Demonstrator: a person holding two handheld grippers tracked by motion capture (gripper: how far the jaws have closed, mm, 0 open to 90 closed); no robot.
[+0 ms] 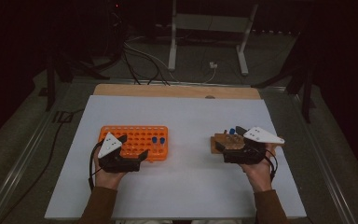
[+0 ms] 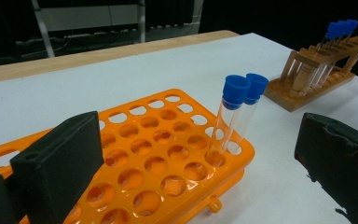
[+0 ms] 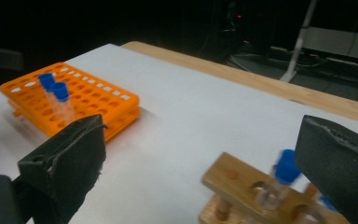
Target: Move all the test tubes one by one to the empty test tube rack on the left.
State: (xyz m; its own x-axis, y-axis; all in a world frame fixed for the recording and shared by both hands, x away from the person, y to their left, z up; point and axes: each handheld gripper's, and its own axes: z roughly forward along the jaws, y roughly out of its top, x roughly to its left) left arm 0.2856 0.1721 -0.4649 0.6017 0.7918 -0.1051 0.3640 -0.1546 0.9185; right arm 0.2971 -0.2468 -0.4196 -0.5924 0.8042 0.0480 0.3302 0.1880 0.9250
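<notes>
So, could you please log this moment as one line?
left tool: open, beside orange rack | orange rack: two blue-capped tubes | right tool: open, over wooden rack

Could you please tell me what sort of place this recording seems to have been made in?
Probably a lab-style recording bench in a darkened room: a white-covered table holds an orange tube rack and a wooden tube rack with blue-capped test tubes, with cables and a stand's legs on the floor behind.

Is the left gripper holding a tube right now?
No: in the left gripper view the left gripper stands open and empty, with both blue-capped tubes standing in the orange rack.
</notes>
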